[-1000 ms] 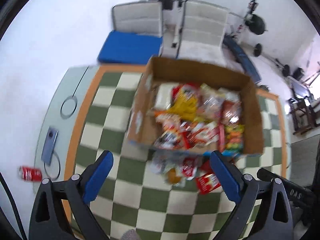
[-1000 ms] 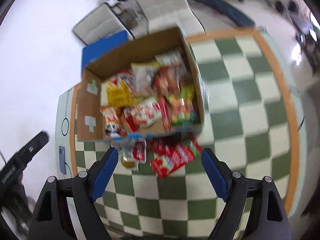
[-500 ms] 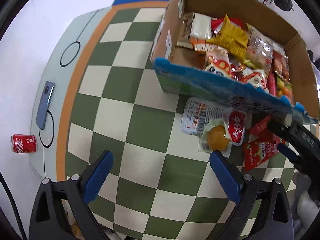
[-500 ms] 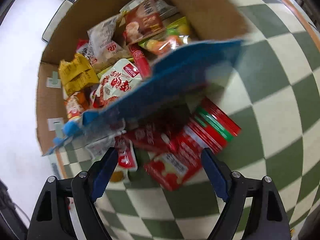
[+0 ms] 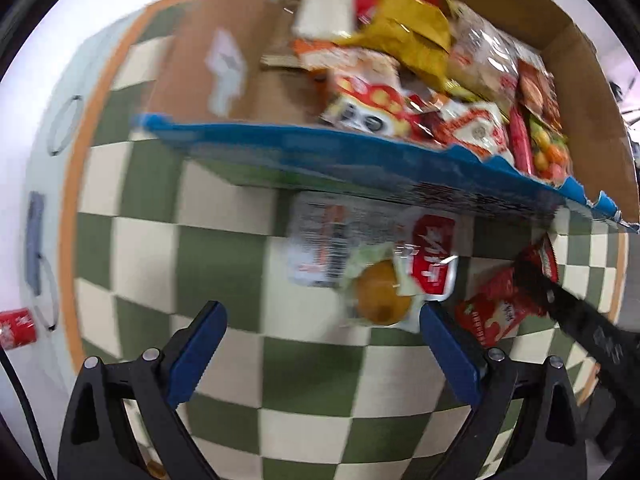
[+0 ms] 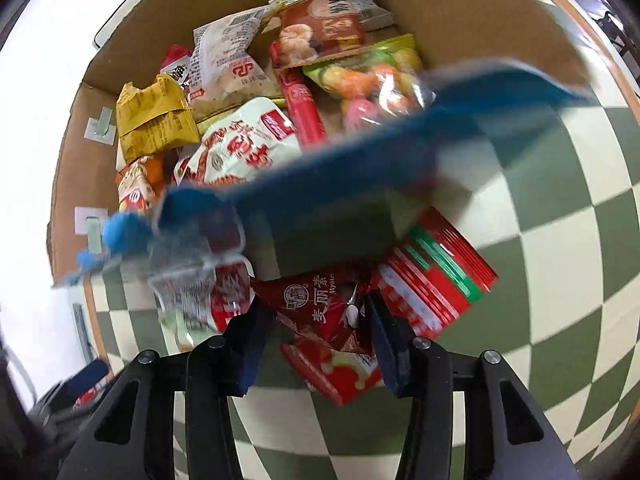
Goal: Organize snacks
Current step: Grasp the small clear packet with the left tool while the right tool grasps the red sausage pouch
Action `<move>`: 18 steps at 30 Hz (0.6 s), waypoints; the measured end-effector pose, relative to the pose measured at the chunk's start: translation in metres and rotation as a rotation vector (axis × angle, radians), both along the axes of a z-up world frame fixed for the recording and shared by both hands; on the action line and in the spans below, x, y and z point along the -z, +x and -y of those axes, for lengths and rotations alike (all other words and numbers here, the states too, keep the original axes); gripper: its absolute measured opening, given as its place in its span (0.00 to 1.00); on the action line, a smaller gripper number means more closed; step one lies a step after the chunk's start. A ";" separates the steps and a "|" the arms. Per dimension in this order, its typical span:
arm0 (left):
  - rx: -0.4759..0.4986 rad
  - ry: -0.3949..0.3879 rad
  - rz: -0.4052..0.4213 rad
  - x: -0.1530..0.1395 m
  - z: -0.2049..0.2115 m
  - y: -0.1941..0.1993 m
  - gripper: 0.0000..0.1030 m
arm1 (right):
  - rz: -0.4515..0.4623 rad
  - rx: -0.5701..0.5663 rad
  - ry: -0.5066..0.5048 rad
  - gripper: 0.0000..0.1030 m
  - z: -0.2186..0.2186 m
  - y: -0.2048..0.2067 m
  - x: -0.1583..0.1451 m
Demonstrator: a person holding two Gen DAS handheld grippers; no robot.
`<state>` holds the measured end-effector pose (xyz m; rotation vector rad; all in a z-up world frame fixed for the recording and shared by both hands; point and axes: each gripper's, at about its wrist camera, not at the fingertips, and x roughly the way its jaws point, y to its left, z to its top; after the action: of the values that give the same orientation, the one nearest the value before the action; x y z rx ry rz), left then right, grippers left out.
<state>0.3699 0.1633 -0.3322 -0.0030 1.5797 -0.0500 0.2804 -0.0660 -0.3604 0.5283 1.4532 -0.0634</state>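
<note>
Since half a second before, the right gripper [image 6: 316,324] had narrowed around a dark red snack packet [image 6: 320,308], its blue pads touching both sides of it on the checkered tablecloth [image 6: 560,280], just near of the cardboard box [image 6: 460,8]. Right of it lay a red striped packet [image 6: 436,280]. The left gripper [image 5: 320,344] hung wide apart, empty, near an orange jelly cup [image 5: 380,300]. Far left stood a red can [image 5: 16,326].
</note>
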 end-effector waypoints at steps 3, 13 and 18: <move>0.019 -0.024 -0.037 0.017 0.011 0.007 0.96 | -0.011 0.011 0.022 0.49 0.011 -0.012 -0.003; 0.007 -0.068 -0.053 0.031 0.017 0.015 0.38 | -0.019 0.010 0.026 0.49 0.026 -0.028 -0.008; -0.001 -0.059 -0.053 0.023 0.015 0.006 0.38 | -0.005 -0.012 0.034 0.48 0.019 -0.028 -0.013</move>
<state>0.3762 0.1479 -0.3555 -0.0518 1.6304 -0.0961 0.2528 -0.0853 -0.3469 0.5476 1.4642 -0.0302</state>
